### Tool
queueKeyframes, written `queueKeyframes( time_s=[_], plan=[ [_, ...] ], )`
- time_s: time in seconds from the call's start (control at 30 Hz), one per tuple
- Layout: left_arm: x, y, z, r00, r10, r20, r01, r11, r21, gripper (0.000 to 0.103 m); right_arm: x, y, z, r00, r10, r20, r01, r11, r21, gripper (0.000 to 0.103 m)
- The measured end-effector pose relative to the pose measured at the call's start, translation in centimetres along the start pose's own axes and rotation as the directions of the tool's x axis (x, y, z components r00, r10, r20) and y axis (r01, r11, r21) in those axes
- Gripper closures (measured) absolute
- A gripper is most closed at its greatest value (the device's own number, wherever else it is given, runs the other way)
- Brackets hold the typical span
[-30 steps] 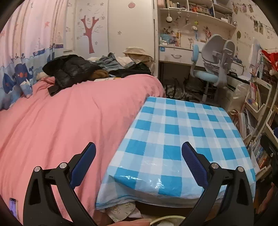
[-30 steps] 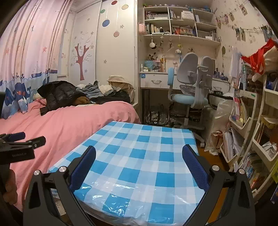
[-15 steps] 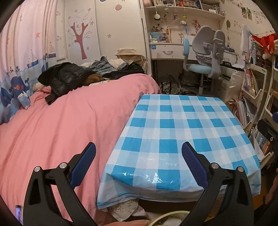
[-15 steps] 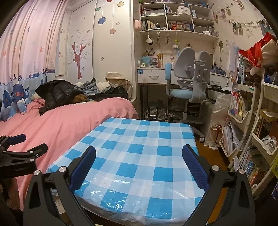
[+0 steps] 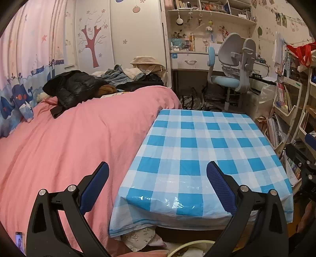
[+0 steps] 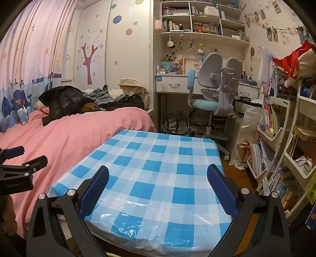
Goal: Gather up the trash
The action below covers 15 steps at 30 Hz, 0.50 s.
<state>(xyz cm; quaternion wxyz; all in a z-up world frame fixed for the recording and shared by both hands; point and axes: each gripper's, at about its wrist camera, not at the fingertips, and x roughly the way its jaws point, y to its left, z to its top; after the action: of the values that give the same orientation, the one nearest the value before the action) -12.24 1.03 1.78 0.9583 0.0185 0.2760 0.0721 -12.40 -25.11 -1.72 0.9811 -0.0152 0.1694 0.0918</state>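
Two grippers, left gripper (image 5: 157, 179) and right gripper (image 6: 158, 179), were spread wide, holding nothing, above one checked table (image 5: 199, 150) beside one pink bed (image 5: 69, 142).

A child's bedroom in a home is shown, marked by a bed (image 5: 75, 138) covered in pink bedding and heaped with clothes (image 5: 83, 87), whale-patterned curtains (image 6: 17, 102) and a tree decal (image 6: 87, 59) on the wardrobe. A study desk (image 6: 173, 85), a blue-and-grey chair (image 6: 213, 94) and crowded bookshelves (image 6: 197, 17) are seen beyond a table (image 5: 197, 150) spread with blue checked cloth.
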Motion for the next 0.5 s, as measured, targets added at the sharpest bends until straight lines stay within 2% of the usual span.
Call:
queueKeyframes(
  time_s=[0.5],
  plan=[
    [-0.03,0.11,0.26,1.000,-0.026,-0.004,0.025,0.999,-0.024,0.008,-0.12,-0.20,0.00,1.000,-0.001,0.004,0.001,1.000,0.005,0.008]
  ],
)
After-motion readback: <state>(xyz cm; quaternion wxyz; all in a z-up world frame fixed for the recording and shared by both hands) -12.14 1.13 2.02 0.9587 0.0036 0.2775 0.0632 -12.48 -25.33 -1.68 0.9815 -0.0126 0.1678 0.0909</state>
